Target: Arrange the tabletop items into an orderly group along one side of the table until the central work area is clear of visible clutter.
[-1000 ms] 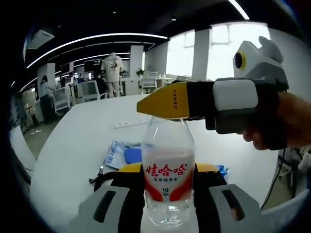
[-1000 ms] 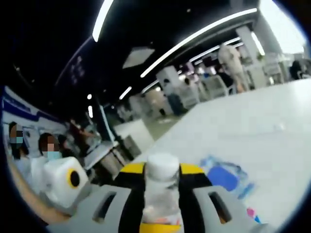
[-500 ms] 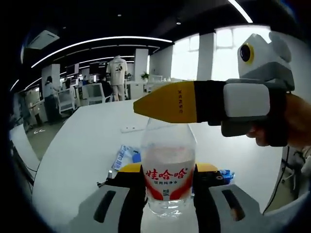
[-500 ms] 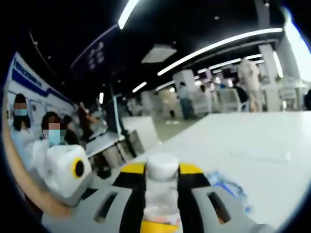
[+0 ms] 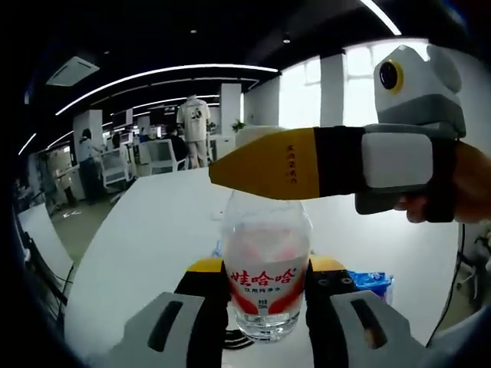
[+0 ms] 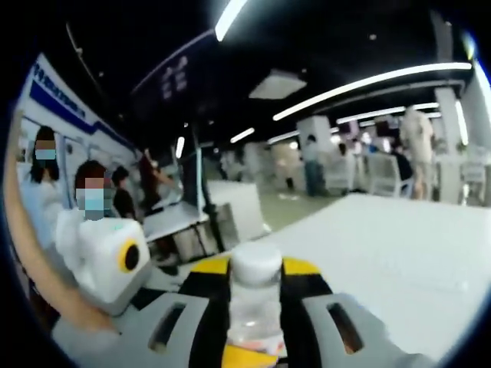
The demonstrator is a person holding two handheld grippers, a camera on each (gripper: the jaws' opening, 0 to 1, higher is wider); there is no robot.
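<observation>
Left gripper (image 5: 265,307): we see its jaws closed against the sides of the water bottle (image 5: 265,284), at the label.
Right gripper (image 6: 256,307): it grips the bottle's white cap (image 6: 256,263); in the left gripper view it (image 5: 265,165) reaches in across the bottle's top.
Bottle: upright, held over the white table (image 5: 146,245).
Table: a blue packet (image 5: 374,282) lies beyond the bottle.

The left gripper (image 5: 265,307) has its yellow-tipped jaws closed on the sides of a clear water bottle (image 5: 265,276) with a red-and-white label. The right gripper (image 5: 265,165) reaches in from the right, held by a hand (image 5: 460,188), its yellow jaw lying across the bottle's top. Beyond lies the white tabletop (image 5: 146,238), with a blue packet (image 5: 372,281) to the right of the bottle.
</observation>
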